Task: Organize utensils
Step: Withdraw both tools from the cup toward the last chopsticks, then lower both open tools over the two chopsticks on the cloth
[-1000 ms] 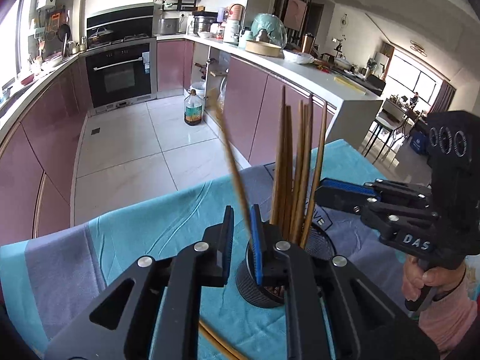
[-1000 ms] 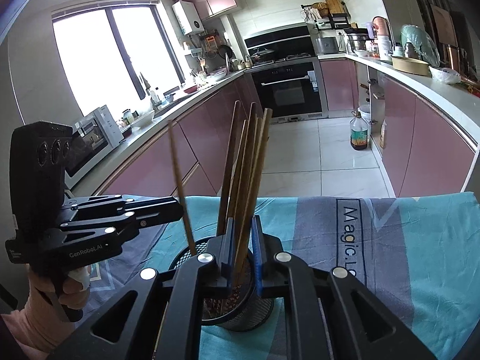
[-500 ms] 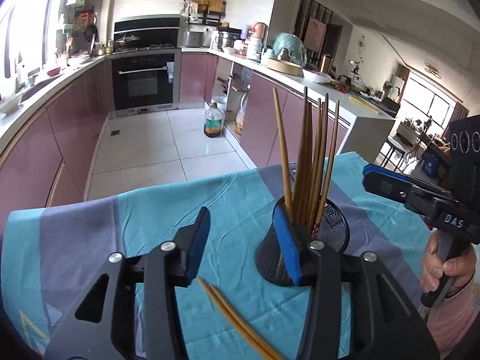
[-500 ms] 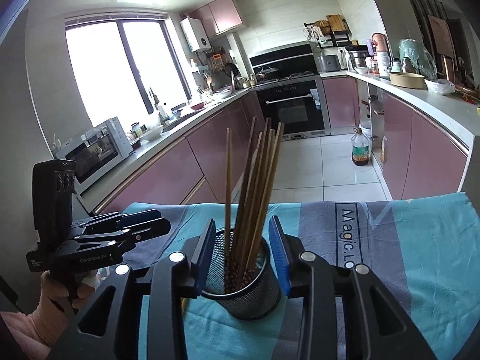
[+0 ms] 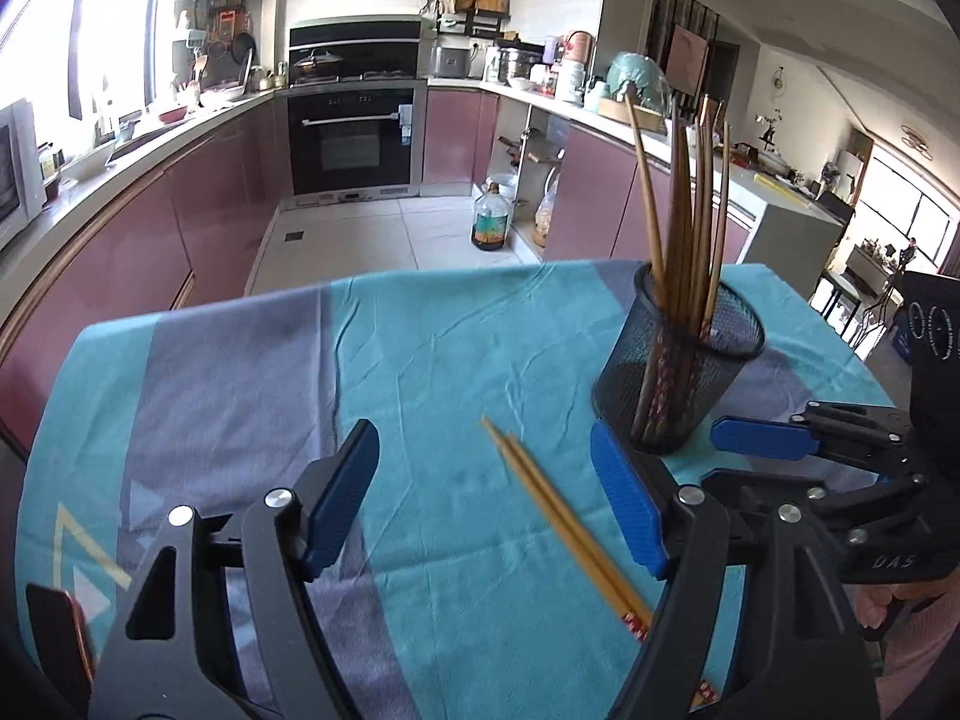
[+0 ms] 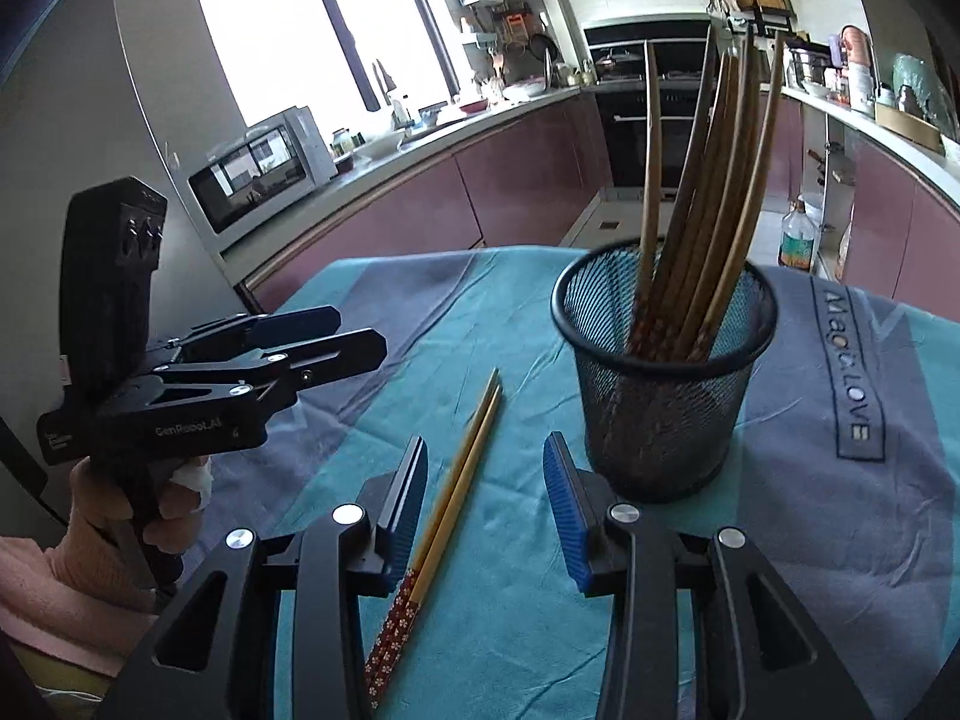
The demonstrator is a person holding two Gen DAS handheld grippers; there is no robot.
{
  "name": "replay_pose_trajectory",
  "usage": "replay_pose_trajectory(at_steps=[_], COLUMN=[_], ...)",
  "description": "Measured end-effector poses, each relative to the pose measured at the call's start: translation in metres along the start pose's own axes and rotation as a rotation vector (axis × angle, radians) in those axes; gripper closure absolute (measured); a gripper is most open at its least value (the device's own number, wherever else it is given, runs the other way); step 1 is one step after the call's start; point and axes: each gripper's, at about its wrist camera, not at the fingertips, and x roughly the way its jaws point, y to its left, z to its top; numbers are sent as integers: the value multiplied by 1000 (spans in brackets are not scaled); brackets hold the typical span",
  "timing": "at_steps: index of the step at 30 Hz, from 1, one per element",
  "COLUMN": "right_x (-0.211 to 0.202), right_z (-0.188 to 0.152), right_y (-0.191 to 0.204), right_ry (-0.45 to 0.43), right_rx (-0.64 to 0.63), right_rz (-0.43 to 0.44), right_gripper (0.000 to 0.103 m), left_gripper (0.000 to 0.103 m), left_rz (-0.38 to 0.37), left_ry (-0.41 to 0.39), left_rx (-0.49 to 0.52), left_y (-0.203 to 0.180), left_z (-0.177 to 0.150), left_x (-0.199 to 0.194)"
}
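Observation:
A black mesh cup (image 5: 678, 360) (image 6: 660, 396) stands on the cloth with several brown chopsticks (image 5: 690, 204) (image 6: 714, 180) upright in it. A loose pair of chopsticks (image 5: 558, 516) (image 6: 462, 480) with red patterned ends lies flat on the cloth in front of the cup. My left gripper (image 5: 486, 474) (image 6: 360, 339) hovers above the pair's thin tips, its jaws opening wide, with nothing gripped. My right gripper (image 6: 486, 468) (image 5: 720, 450) is low beside the cup, jaws opening; the pair runs between them close to the left finger (image 6: 408, 492), which does not press on it.
The table wears a teal and grey cloth (image 5: 420, 360) (image 6: 840, 480); its far edge drops to a tiled kitchen floor. A dark reddish object (image 5: 57, 630) sits at the near left corner. Purple cabinets, an oven and an oil bottle (image 5: 492, 222) stand beyond.
Both grippers were shut on chopsticks above the cup; they let them drop in, opened, and drew back and down toward the loose pair on the cloth.

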Motion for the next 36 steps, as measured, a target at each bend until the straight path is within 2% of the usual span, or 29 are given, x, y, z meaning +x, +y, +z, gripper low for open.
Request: replay_pose_trajectory(at_steps=[9,16,29,36], right_x=[32,41,50,48], right_z=[-13,-18,-23,-23], right_y=[8,14,22,15], right_ry=[98,126,141,140], right_rx=[-3,-21,-54,-26], right_rz=[-10,-25,-76,-87], right_gripper=[66,71,75,77], left_gripper=[31,30,30,30], left_rz=[17,12,-3,-15], left_ry=[67,96,115,132], left_rx=[-57,-70,-68,-34], left_y=[11,13,5,-5], left_z=[-35,-49,-53,-55], left_x=[12,18,26,33])
